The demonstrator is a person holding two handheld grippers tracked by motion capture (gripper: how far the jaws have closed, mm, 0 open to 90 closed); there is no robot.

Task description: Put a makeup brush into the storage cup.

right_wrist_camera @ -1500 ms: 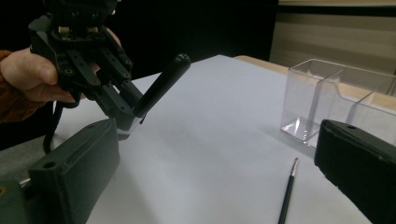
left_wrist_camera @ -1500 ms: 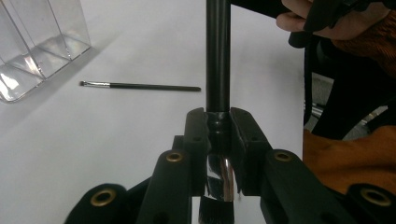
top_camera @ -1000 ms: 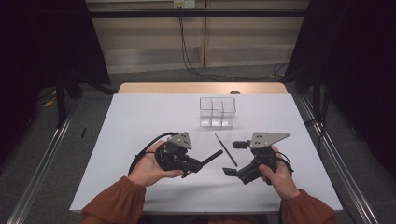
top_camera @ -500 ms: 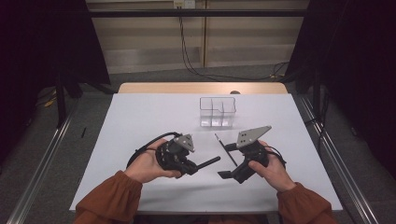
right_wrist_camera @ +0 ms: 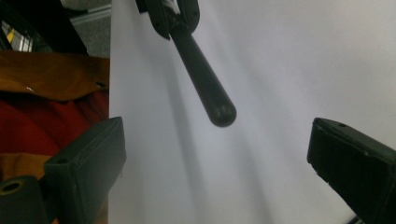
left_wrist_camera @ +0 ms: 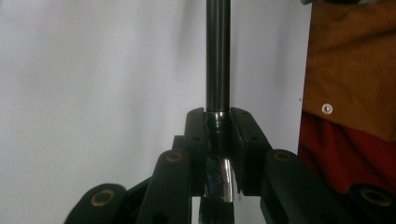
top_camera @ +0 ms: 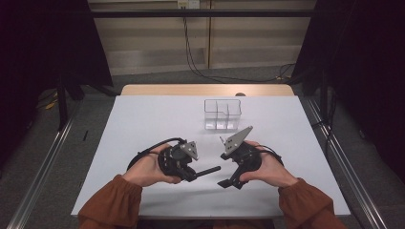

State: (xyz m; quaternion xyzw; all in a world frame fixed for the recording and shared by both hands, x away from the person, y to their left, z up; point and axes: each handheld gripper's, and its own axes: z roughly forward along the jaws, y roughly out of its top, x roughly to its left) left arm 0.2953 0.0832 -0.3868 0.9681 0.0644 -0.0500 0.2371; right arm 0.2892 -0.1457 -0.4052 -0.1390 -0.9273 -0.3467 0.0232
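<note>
Black rod (left_wrist_camera: 218,56) clamped in closed left gripper (top_camera: 193,172), rounded end (right_wrist_camera: 219,112) held above white table (top_camera: 143,124), facing right gripper (top_camera: 228,183); right jaws wide apart, empty; handover stage, probably; next: enclose free end, then close; clear divided organizer (top_camera: 222,114) well beyond; path unobstructed.

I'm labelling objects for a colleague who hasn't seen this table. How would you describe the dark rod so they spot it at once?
Start at the white table and find the person's left hand-held gripper near its front edge. The dark rod sticks out from its shut jaws toward the right hand-held gripper. Unlike the clear divided box farther back, it is slim, black and round-tipped.
</note>
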